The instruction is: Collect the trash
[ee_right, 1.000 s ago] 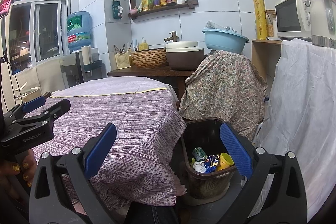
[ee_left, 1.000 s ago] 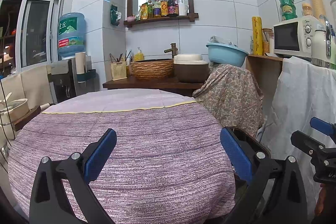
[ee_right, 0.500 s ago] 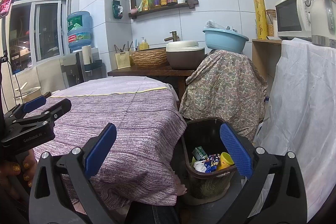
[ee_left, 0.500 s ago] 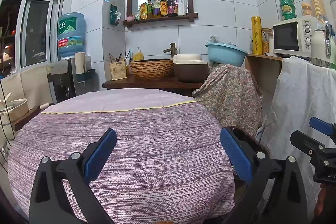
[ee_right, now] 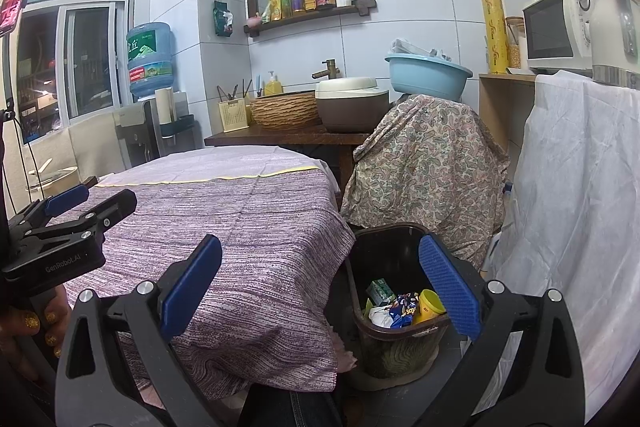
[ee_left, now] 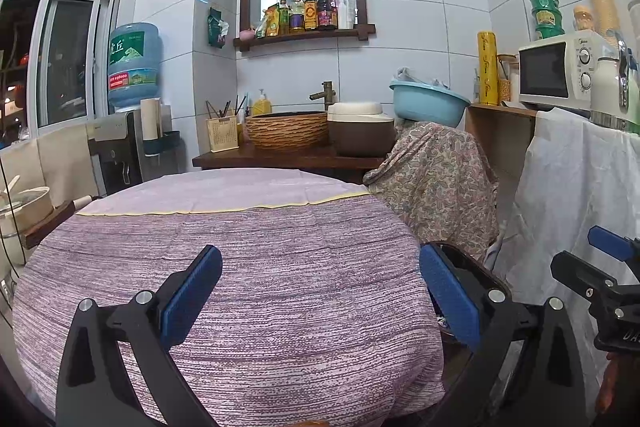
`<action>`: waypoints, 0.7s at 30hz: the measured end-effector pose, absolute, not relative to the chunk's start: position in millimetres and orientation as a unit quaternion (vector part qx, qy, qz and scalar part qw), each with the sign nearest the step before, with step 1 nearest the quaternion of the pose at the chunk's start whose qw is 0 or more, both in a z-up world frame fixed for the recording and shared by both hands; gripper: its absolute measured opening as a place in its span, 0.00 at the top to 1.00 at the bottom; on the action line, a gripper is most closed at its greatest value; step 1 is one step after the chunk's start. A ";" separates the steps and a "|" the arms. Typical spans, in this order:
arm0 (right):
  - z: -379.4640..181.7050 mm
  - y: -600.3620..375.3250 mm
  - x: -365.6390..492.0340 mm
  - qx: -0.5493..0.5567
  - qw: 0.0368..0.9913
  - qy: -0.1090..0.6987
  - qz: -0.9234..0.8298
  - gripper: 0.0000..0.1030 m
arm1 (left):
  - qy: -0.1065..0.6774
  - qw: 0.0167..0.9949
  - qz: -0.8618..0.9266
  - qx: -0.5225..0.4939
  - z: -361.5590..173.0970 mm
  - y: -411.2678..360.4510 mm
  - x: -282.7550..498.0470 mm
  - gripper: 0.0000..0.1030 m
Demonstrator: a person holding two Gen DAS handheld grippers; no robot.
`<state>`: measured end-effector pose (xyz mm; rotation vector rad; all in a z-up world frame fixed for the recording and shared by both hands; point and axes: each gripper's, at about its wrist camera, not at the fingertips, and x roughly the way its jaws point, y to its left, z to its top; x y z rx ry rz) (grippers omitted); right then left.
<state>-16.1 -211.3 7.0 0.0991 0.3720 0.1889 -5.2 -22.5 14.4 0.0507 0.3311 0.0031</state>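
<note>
while both tongs (ee_right: pixel 318 285) gape empty, bin (ee_right: pixel 384 233) holds wrappers (ee_right: pixel 402 309), yellow cup (ee_right: pixel 430 305).

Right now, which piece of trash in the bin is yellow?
The plastic cup, lying at the right side of the bin. The carton behind it is green, the wrapper blue, the crumpled paper white.

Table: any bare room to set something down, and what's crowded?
The table top is bare cloth from the near edge, between the open left claw fingers, to the yellow seam. The bin beside it, under the open right claw, holds trash. The counter behind is crowded with basket, cooker and holder.
</note>
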 end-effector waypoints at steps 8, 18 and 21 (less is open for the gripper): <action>6.9 -210.7 -16.6 0.049 0.977 0.185 0.093 0.05 | 0.172 0.985 -0.004 0.020 13.5 -25.5 -1.6 0.05; 4.8 -212.1 -18.4 0.056 0.977 0.191 0.080 0.05 | 0.184 0.983 -0.016 0.021 12.3 -28.7 2.4 0.05; 3.6 -210.1 -18.8 0.056 0.976 0.194 0.079 0.05 | 0.189 0.982 -0.017 0.023 11.5 -28.6 3.8 0.05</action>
